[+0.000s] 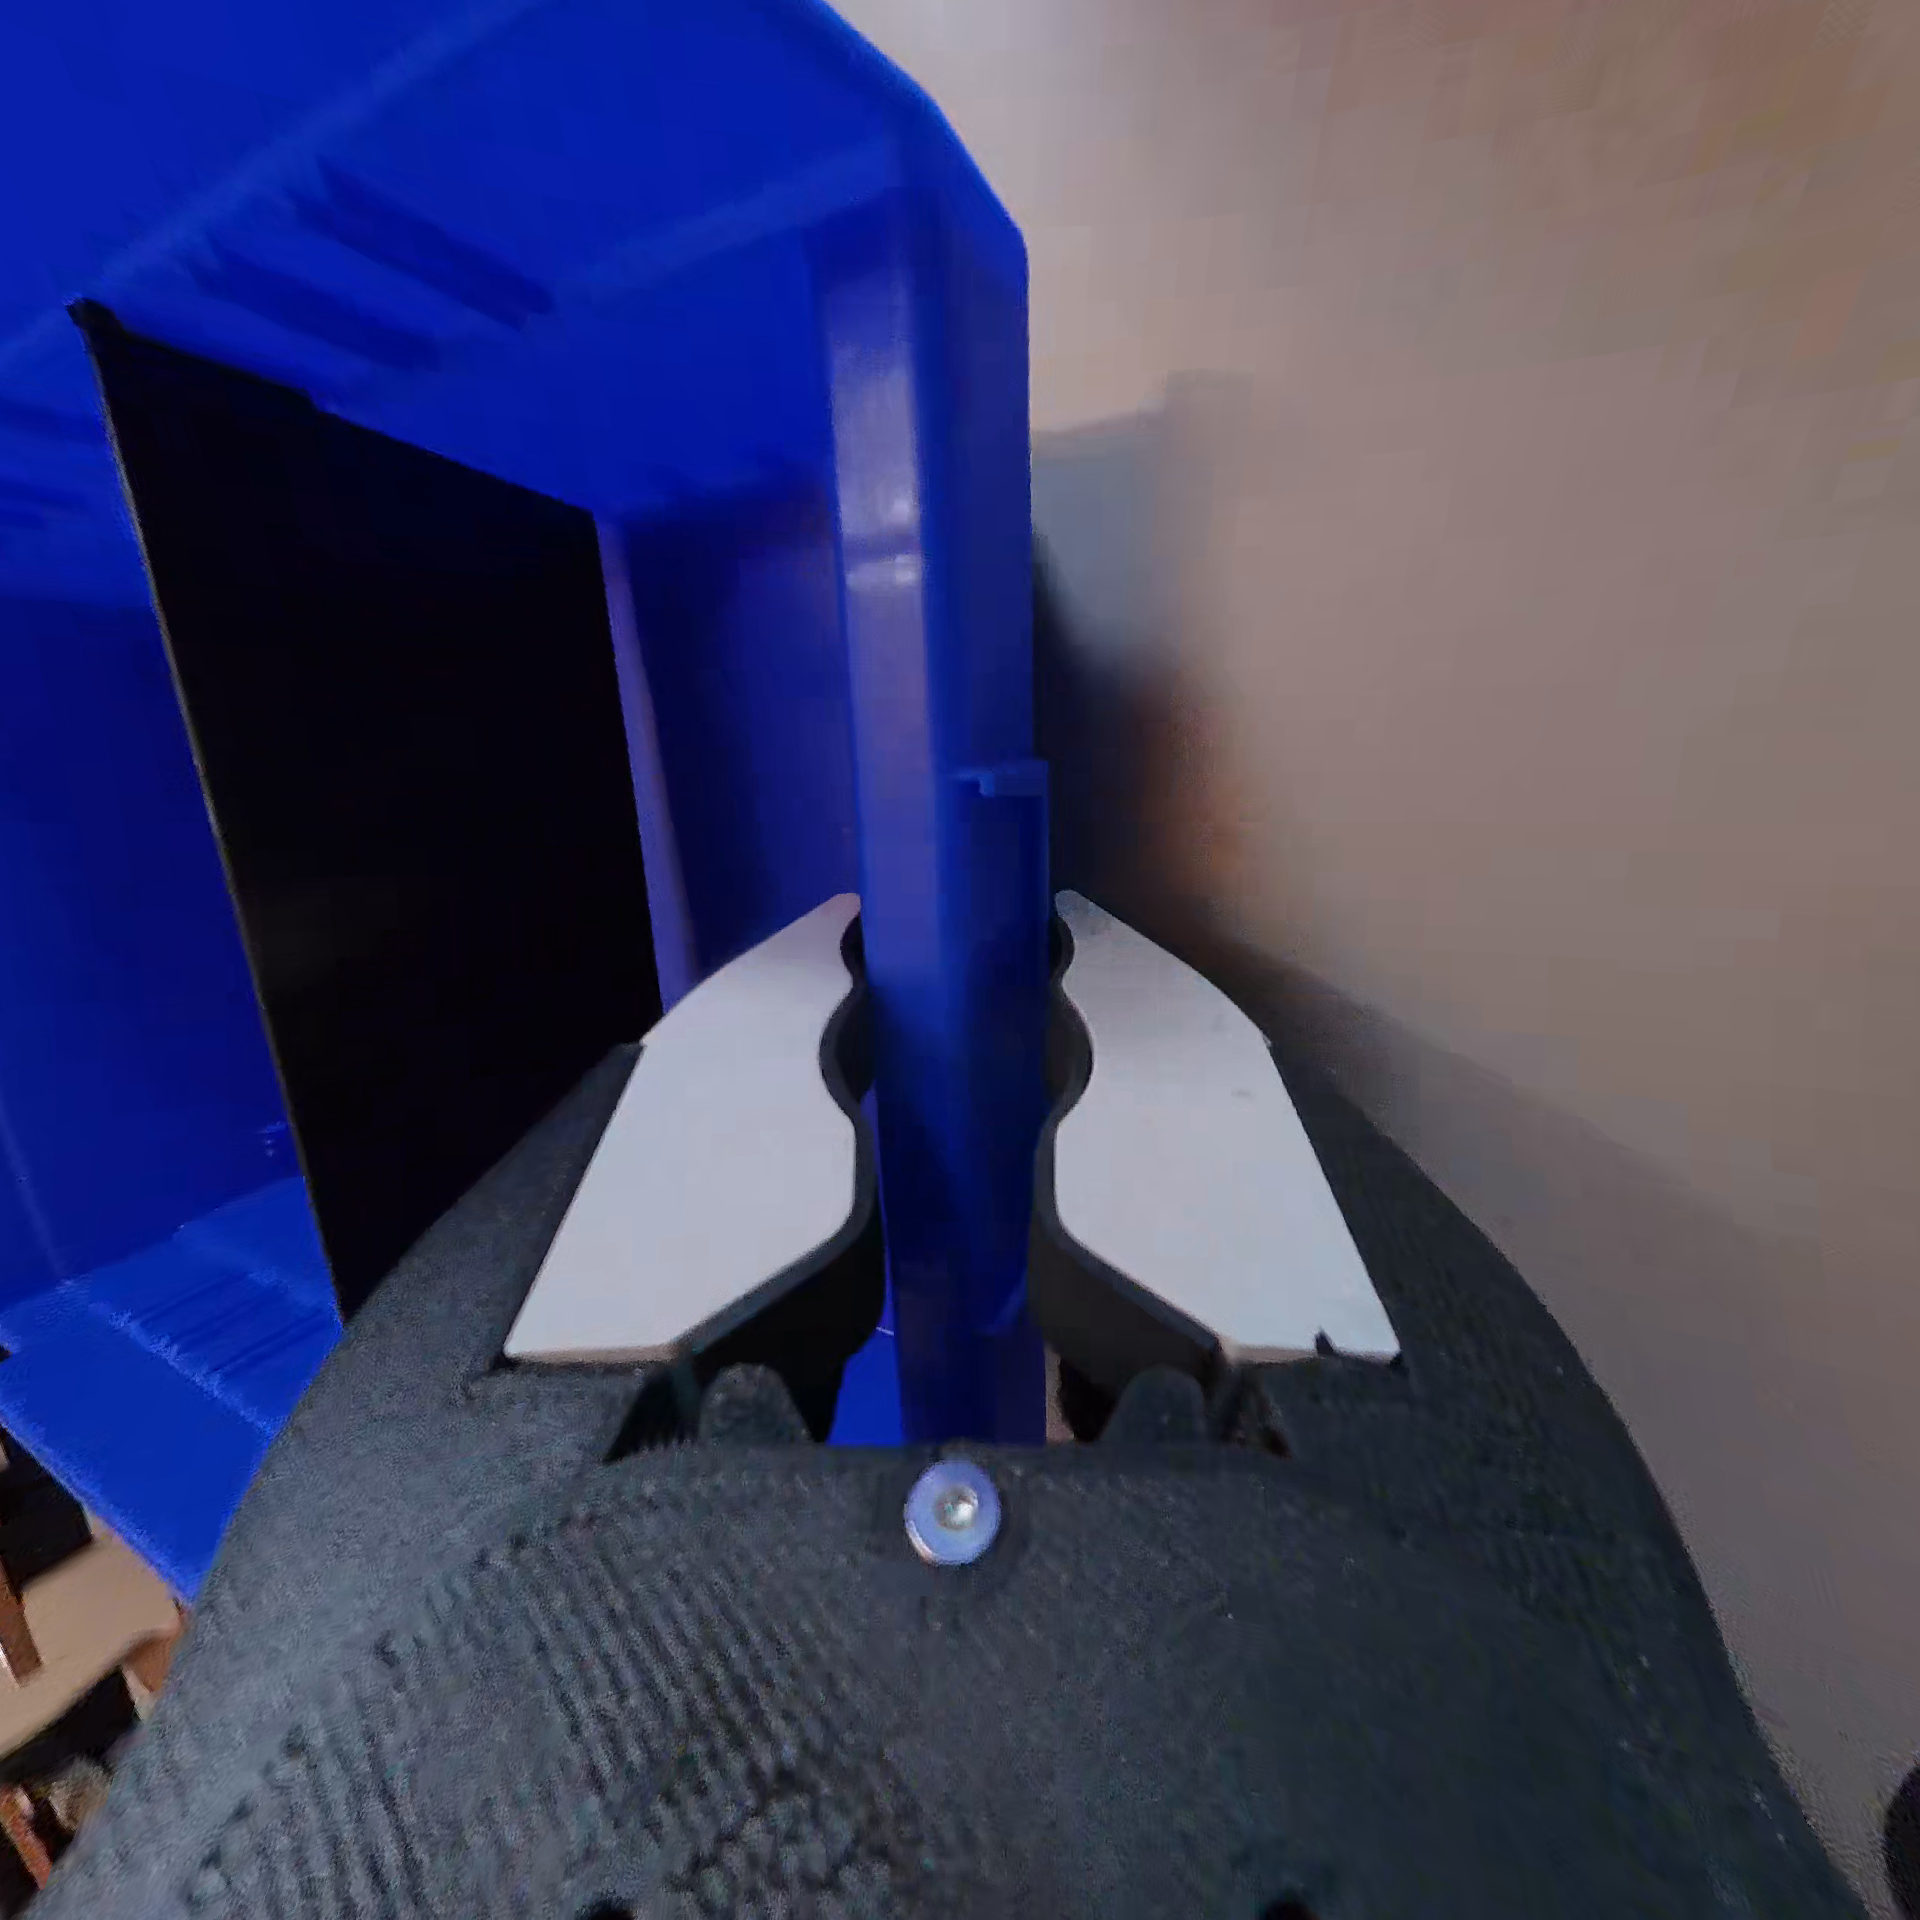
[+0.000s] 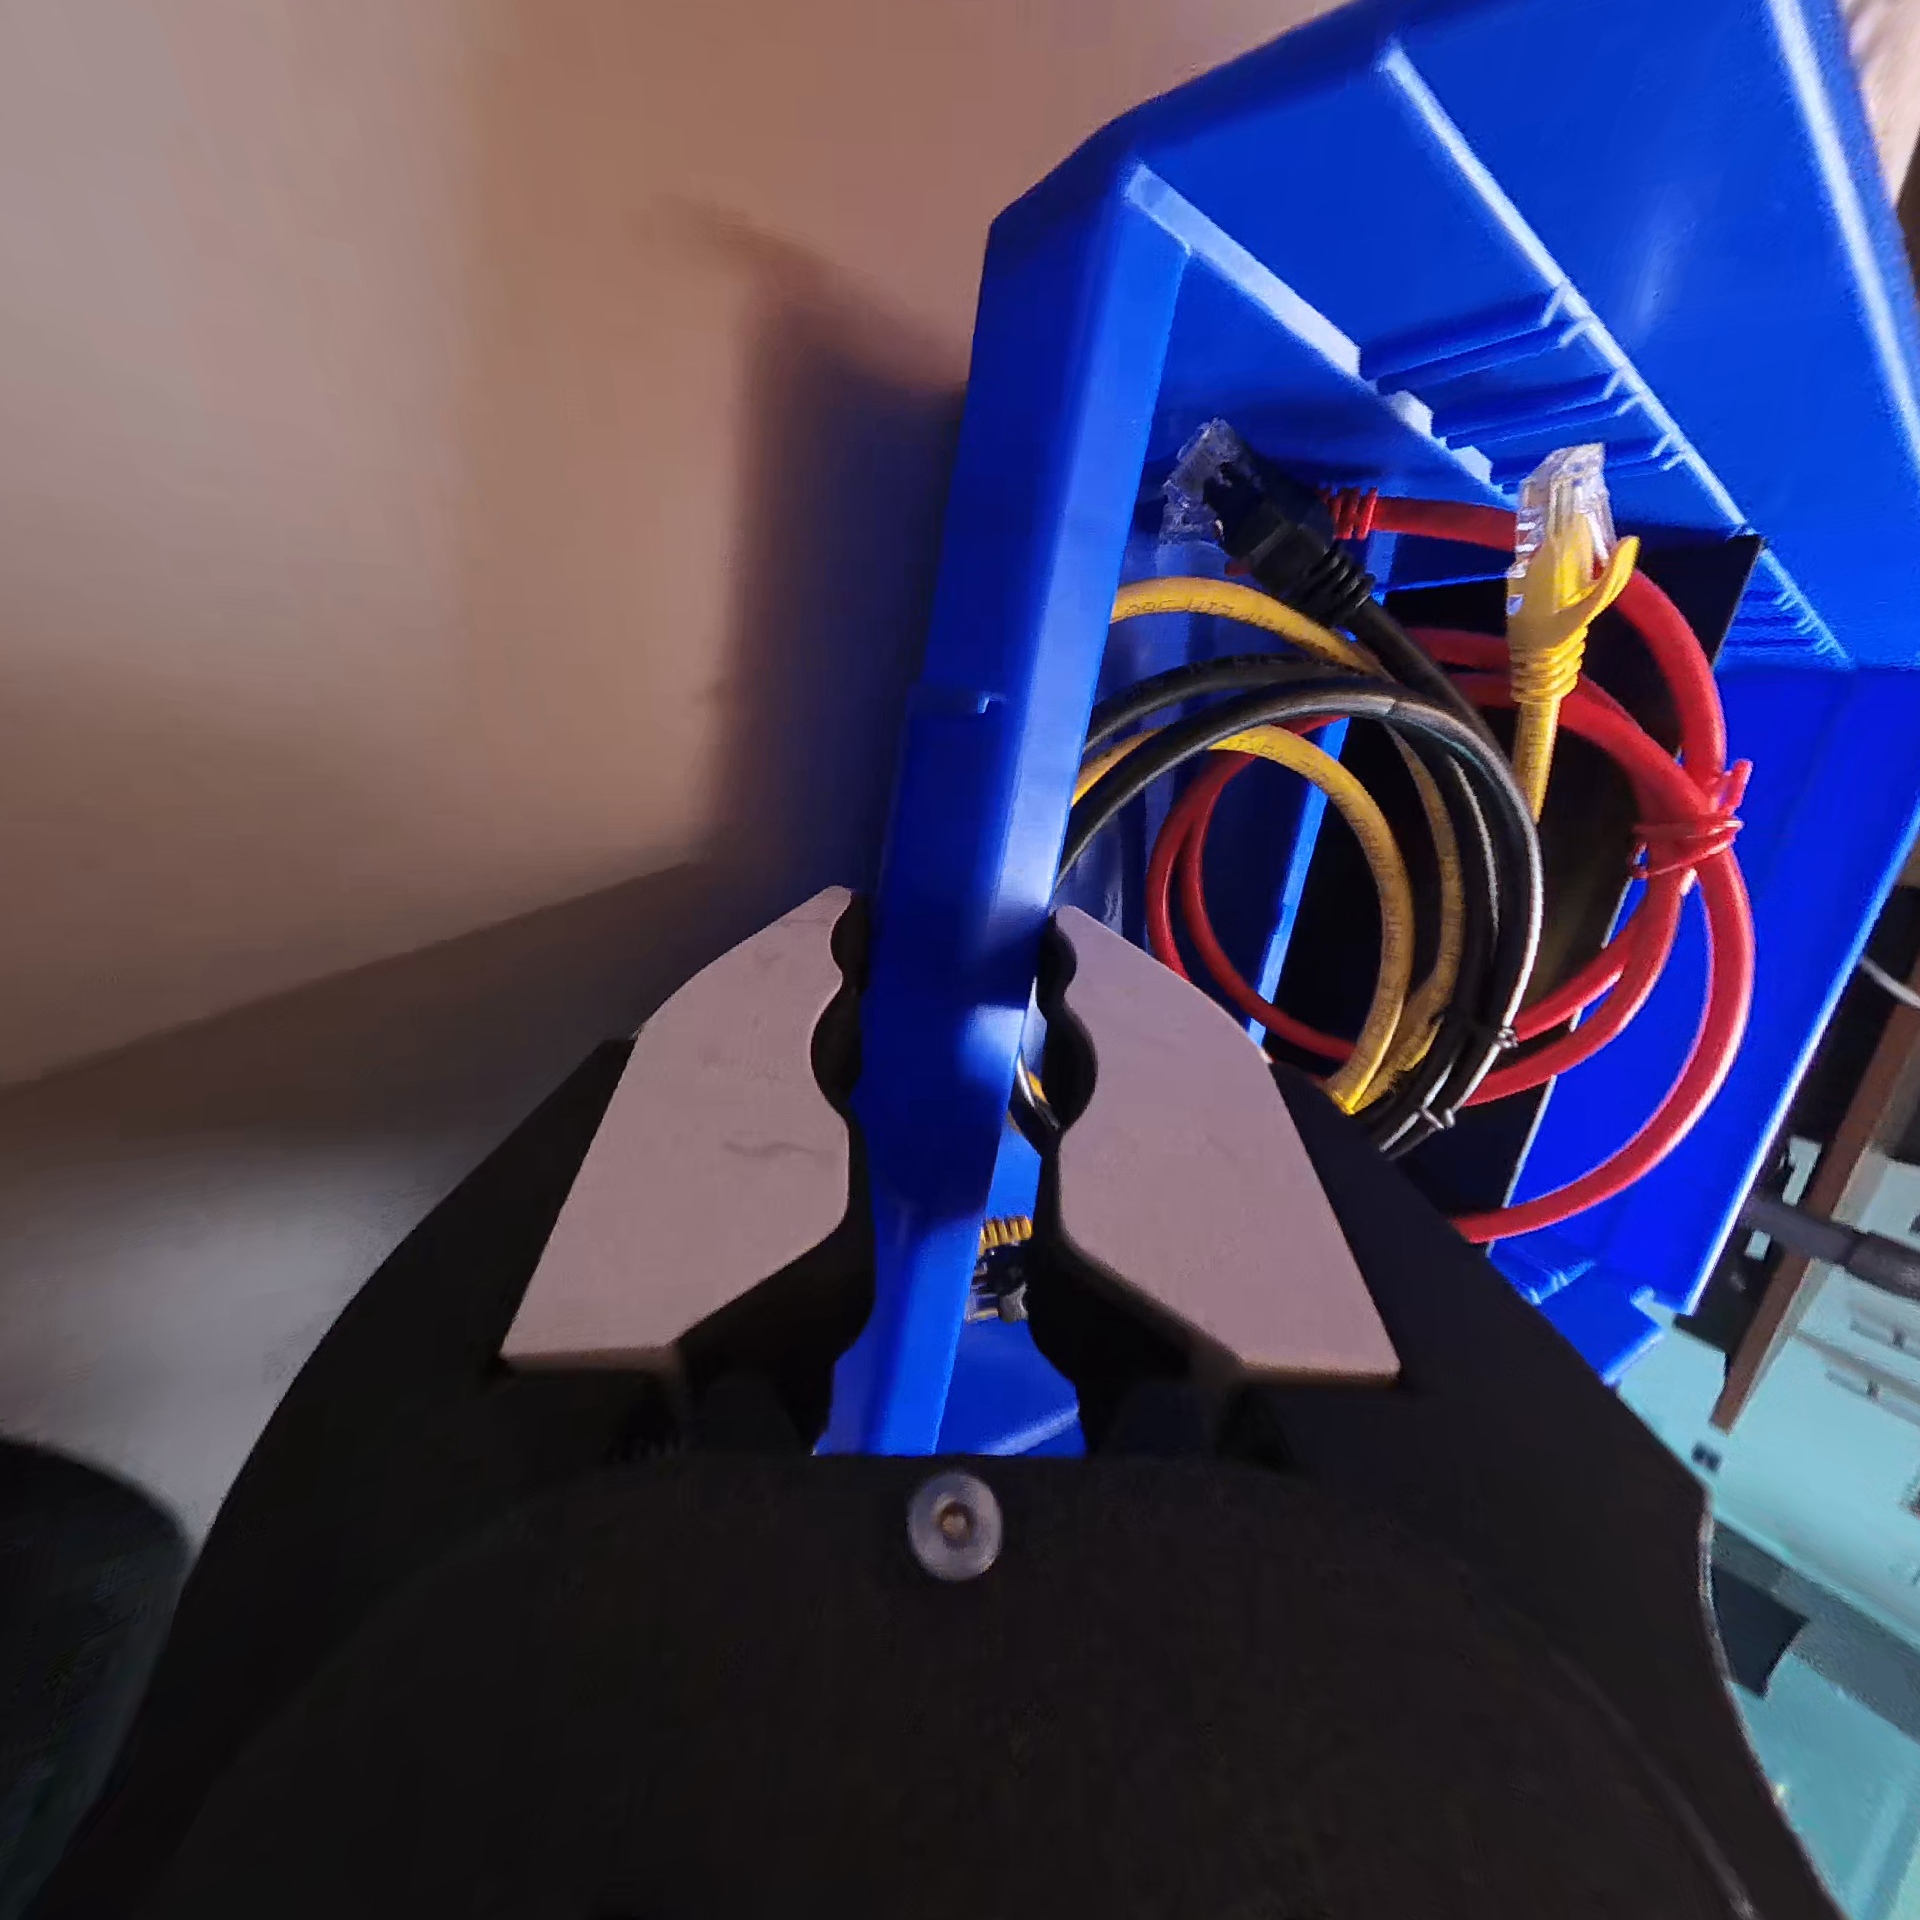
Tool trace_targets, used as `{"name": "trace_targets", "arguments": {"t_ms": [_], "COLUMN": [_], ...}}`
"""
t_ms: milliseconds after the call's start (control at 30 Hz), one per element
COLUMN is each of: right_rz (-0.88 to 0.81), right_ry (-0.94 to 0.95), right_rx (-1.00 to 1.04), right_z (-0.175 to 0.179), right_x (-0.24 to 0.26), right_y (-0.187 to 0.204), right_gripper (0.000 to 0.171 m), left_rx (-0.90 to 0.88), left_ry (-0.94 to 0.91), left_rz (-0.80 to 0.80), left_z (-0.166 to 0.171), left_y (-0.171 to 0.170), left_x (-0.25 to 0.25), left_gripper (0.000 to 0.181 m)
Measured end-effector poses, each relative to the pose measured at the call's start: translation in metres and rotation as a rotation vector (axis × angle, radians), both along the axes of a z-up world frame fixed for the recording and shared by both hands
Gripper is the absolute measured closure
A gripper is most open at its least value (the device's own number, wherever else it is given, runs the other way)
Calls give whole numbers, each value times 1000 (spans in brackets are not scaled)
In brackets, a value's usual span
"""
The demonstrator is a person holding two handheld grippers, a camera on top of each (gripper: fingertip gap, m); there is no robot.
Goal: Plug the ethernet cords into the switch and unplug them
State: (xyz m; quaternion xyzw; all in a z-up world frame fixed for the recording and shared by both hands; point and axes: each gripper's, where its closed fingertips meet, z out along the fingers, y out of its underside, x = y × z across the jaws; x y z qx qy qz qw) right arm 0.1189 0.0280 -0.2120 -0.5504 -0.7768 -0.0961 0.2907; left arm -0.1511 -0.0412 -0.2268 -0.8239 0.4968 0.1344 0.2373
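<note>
A blue plastic bin [image 1: 436,208] is tipped on its side and held by both grippers. My left gripper [image 1: 956,914] is shut on one rim wall [image 1: 935,727] of the bin. My right gripper [image 2: 951,914] is shut on the opposite rim wall [image 2: 1049,520]. In the right wrist view coiled ethernet cords lie inside the bin: a red one [image 2: 1704,935], a yellow one [image 2: 1548,644] with a clear plug, and a black one [image 2: 1299,571] with a clear plug. A black divider panel [image 1: 395,790] stands inside the bin. No switch is in view.
A plain beige wall [image 1: 1507,520] is close behind the bin in both views. At the right edge of the right wrist view a pale green surface [image 2: 1818,1507] and some wooden furniture [image 2: 1808,1195] show below the bin.
</note>
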Motion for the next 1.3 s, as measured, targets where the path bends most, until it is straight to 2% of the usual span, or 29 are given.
{"name": "trace_targets", "arguments": {"t_ms": [133,200,267,367,433,533,600,667,733,800,933,1100,1300], "right_rz": [97,109,120,109,50,-184,-382,-561,-665,-708,-769,-831,-815], "right_ry": [16,28,57,224,419,788,1002,1120,1092,1053,1011,1058,1121], "right_rx": [24,47,64,-57,-123,-218,-216,-115,-74,-193,-275,-166,-25], "right_z": [1,1,4,22,52,97,107,102,81,59,37,43,65], "right_x": [-8,-6,-3,0,6,33,63,93,102,89,77,88,100], "right_y": [-35,-49,-66,-109,-123,-108,-79,-49,-29,-24,-13,-3,-7], "right_gripper": [140,139,138,129,127,131,131,126,117,116,132,162,164], "left_rx": [32,79,136,239,280,206,159,128,124,198,306,372,392], "left_ry": [-2,-27,-71,-196,-330,-631,-834,-977,-1004,-946,-833,-971,-1026], "left_rz": [-142,-146,-103,-59,-29,37,69,112,189,283,368,478,480], "left_z": [1,3,8,27,45,62,72,76,68,58,48,54,68], "left_y": [14,25,33,29,15,-19,-38,-46,-40,-23,-1,8,12], "left_x": [43,54,57,66,77,110,141,172,195,199,198,194,202], "left_gripper": [151,149,136,131,130,131,132,132,128,127,125,146,150]}}
